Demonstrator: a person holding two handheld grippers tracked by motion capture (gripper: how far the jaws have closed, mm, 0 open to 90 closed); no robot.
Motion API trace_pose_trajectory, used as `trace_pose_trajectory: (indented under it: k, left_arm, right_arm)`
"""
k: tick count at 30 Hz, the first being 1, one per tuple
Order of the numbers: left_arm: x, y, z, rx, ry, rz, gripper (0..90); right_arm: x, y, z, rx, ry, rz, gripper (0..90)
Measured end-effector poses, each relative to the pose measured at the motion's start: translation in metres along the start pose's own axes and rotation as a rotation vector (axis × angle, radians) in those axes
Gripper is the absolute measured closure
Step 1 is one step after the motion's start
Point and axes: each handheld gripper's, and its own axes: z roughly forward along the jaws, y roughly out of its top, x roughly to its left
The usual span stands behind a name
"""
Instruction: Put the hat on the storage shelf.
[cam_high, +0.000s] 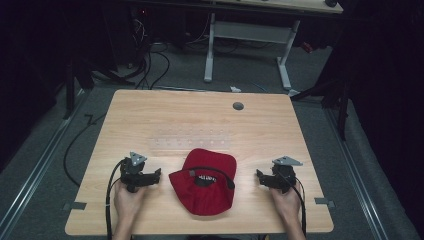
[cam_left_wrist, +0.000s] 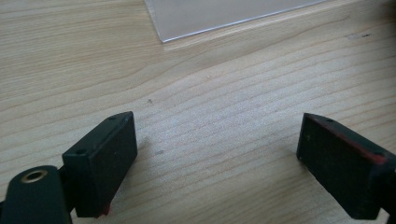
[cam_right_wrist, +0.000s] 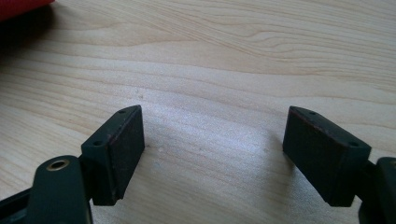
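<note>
Item: red cap (cam_high: 206, 185), one, lying on the near middle of the wooden table (cam_high: 150, 115), between the two grippers and apart from both.

Condition: cloth crown, somewhat slumped, showing a dark patch or label at its centre. A black strap or band (cam_high: 217, 172) arcs across the top. The brim appears to point toward the near left, though the exact lie of the folds is hard to tell from above. It should handle soft and floppy; a pinch on one edge will likely drag the rest.

Left gripper (cam_high: 142, 177): rests low on the table to the left of the cap, jaws spread wide, nothing between them but bare wood.

Right gripper (cam_high: 270, 179): to the right of the cap, jaws likewise wide apart and empty. Its own view catches a red corner of the cap at far left.

Other: clear plastic sheet (cam_high: 190, 142) lying flat just beyond the cap.

Step in hand, as judged: the start, before any grasp. The next move calls for both grippers to travel inward and close on opposite edges of the cloth.
</note>
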Motion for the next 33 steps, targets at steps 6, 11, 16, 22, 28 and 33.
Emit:
trace_pose_trajectory:
  k: [6,11,16,22,28,33]
  left_arm:
    - [-0.0001,-0.0001,-0.0001,-0.001,0.000,0.000,12.5]
    - [-0.0001,-0.0001,-0.0001,-0.001,0.000,0.000,12.6]
    - [-0.0002,-0.0001,-0.0001,-0.002,0.000,-0.001,12.8]
    - [-0.0004,0.0000,-0.0001,-0.004,0.000,-0.004,13.1]
    - [-0.0004,0.0000,-0.0001,-0.004,0.001,-0.005,13.3]
    - [-0.0004,0.0000,-0.0003,-0.005,-0.001,-0.004,13.8]
  right_arm:
    - [0.0000,0.0000,0.0000,0.000,0.001,0.000,20.9]
    - [0.0001,0.0000,0.0000,0.000,0.000,0.000,21.0]
    - [0.0003,0.0000,0.0000,-0.001,0.000,-0.004,20.9]
    - [0.0019,0.0000,0.0000,0.005,0.012,-0.010,17.4]
    - [0.0021,-0.0008,-0.0010,0.003,0.009,0.000,21.2]
    - [0.0014,-0.0047,-0.0059,-0.019,-0.005,0.023,32.0]
